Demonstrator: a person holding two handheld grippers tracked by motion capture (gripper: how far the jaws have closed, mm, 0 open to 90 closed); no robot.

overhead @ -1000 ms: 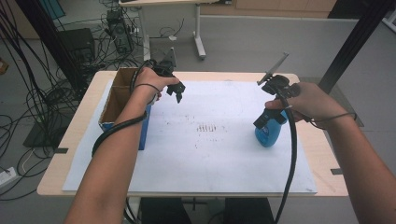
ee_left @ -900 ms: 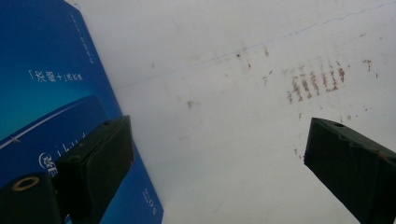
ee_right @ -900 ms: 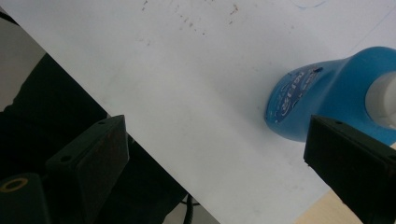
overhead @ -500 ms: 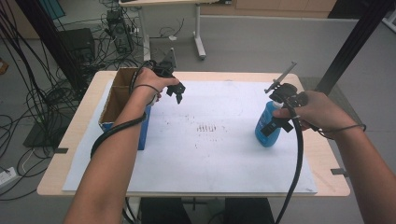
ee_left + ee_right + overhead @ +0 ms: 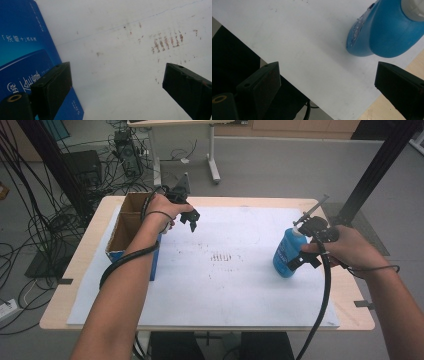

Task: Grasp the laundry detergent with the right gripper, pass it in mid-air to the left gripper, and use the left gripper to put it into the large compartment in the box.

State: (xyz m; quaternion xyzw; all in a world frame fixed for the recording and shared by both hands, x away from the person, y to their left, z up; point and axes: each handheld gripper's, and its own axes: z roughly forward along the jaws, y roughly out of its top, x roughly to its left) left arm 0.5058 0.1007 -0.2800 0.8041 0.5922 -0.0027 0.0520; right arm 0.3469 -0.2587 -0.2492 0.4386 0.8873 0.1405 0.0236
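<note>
A blue plastic bottle point(image 5: 286, 251) with a white cap stands upright on the white sheet point(image 5: 225, 290) at the right. My right gripper point(image 5: 302, 260) is just to its right and low beside it. Its jaws are open. In the right gripper view the bottle point(image 5: 384, 32) lies up and to the right of my right gripper point(image 5: 327, 82), not between the jaws. My left gripper point(image 5: 191, 218) hovers over the sheet's far left, next to the box point(image 5: 131, 227). In the left gripper view my left gripper point(image 5: 115, 82) is open and holds nothing.
The open cardboard box with its blue printed side point(image 5: 22, 50) stands at the table's left edge. Brown smudges point(image 5: 221, 256) mark the middle of the sheet. Bare wooden table edge point(image 5: 352, 290) lies right of the bottle. Cables and a black post stand beyond the table.
My right hand has moved to the right and down, from over the bottle's top to beside it. The bottle stands where it was. My left hand has stayed put.
</note>
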